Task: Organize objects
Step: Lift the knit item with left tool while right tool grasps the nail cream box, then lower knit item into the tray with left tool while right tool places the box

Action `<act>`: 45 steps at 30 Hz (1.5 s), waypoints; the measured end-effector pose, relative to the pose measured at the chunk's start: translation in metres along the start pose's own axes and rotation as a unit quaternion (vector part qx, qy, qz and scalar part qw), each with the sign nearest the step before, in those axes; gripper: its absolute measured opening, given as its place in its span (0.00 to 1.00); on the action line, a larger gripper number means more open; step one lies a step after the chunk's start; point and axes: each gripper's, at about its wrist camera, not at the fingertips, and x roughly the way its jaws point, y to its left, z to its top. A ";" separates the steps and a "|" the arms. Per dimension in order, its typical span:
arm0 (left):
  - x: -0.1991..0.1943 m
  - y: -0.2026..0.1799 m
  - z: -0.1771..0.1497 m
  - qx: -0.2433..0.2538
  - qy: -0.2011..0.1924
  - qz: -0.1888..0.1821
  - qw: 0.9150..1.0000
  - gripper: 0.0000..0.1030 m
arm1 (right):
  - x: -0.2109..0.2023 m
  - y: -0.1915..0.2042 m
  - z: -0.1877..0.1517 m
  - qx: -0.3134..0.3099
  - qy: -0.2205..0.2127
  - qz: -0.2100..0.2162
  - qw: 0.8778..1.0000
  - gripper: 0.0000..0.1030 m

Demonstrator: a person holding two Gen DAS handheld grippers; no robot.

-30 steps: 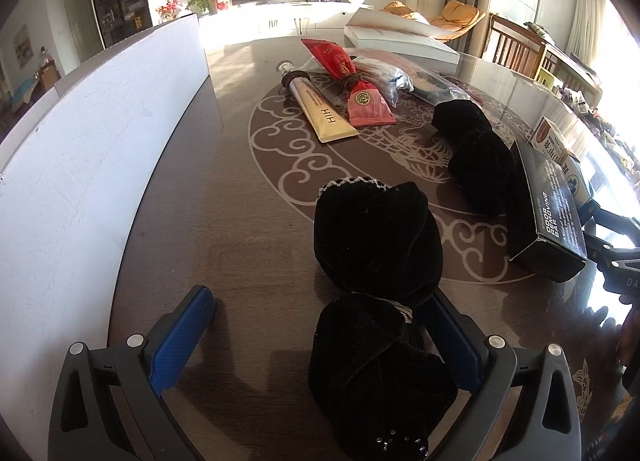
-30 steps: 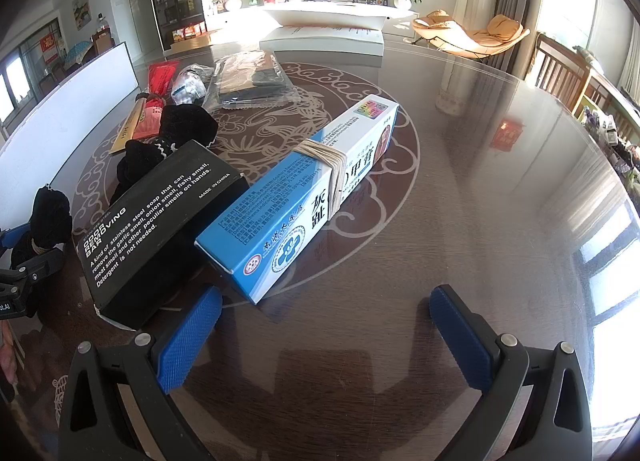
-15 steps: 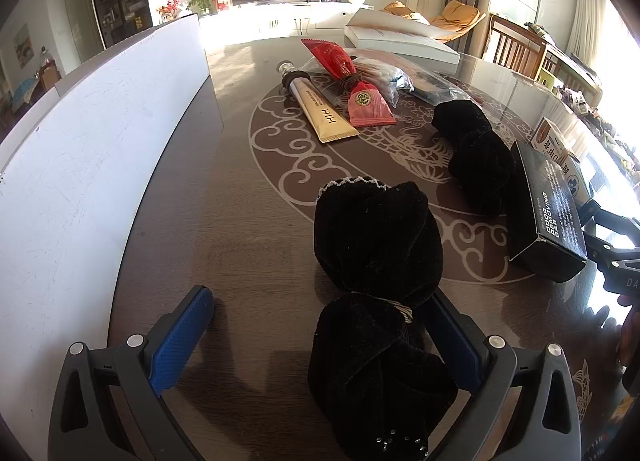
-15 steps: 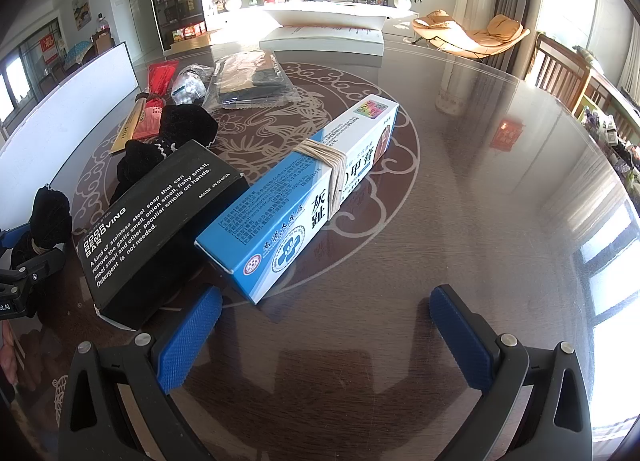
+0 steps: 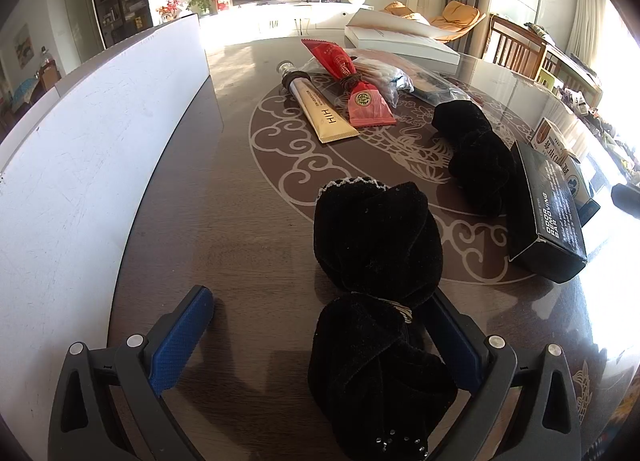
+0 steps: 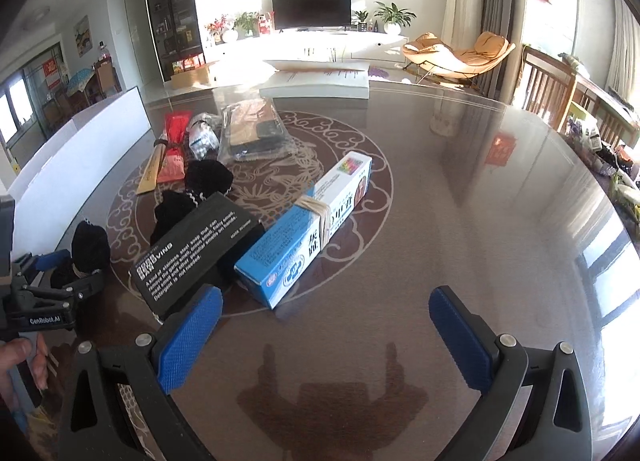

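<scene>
The black velvet pouch (image 5: 376, 245) lies where it lay a second ago, in the lower middle of the left wrist view, flat on the table (image 5: 240, 229). Your left gripper (image 5: 316, 301) has not moved either. Its fingers are spread wide around the pouch's tied neck, the right-hand pad against the fabric and the left-hand pad well apart from it, so nothing is pinched yet.

What has changed is small and on the other side. Your right gripper (image 6: 324, 297), also spread and empty, has crept towards the black box (image 6: 196, 249), whose near corner now sits just beside the left-hand pad at the lower left of that view. The blue box (image 6: 312, 233) lies touching the black one.

Sorting has barely advanced. The pouch looks like the next pick, and it awaits your squeeze.
</scene>
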 end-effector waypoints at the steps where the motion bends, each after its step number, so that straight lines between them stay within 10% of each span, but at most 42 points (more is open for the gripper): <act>1: 0.000 -0.001 0.000 0.000 0.000 0.000 1.000 1.00 | 0.006 -0.001 0.012 0.014 0.005 0.005 1.000 0.98; 9: 0.000 0.000 0.000 0.000 0.000 0.000 1.000 1.00 | 0.074 -0.010 0.052 0.080 0.087 0.050 0.992 0.35; 20: 0.000 0.000 0.000 0.000 0.000 0.000 1.000 1.00 | 0.035 -0.098 -0.002 0.193 0.057 0.054 0.978 0.38; 24: 0.000 0.000 0.000 0.006 0.005 -0.007 1.000 1.00 | 0.029 -0.067 0.012 0.058 0.071 0.047 0.995 0.81; 30: -0.006 -0.001 0.003 0.046 0.027 -0.030 0.998 0.89 | 0.057 -0.022 0.012 -0.082 0.131 0.010 0.988 0.68; 32: -0.014 0.001 0.000 0.048 0.003 -0.036 0.998 0.38 | 0.060 -0.023 0.008 -0.080 0.132 0.006 0.988 0.43; 33: -0.017 0.003 -0.001 0.046 -0.001 -0.039 0.998 0.30 | 0.057 -0.026 0.007 -0.070 0.129 0.008 0.989 0.43; 39: -0.052 0.022 -0.013 -0.021 -0.035 -0.116 0.992 0.30 | 0.019 -0.055 0.000 0.041 0.112 0.069 0.991 0.43; 45: -0.115 0.059 -0.010 -0.082 -0.088 -0.149 0.981 0.30 | -0.015 -0.033 0.016 0.133 0.106 0.207 0.963 0.43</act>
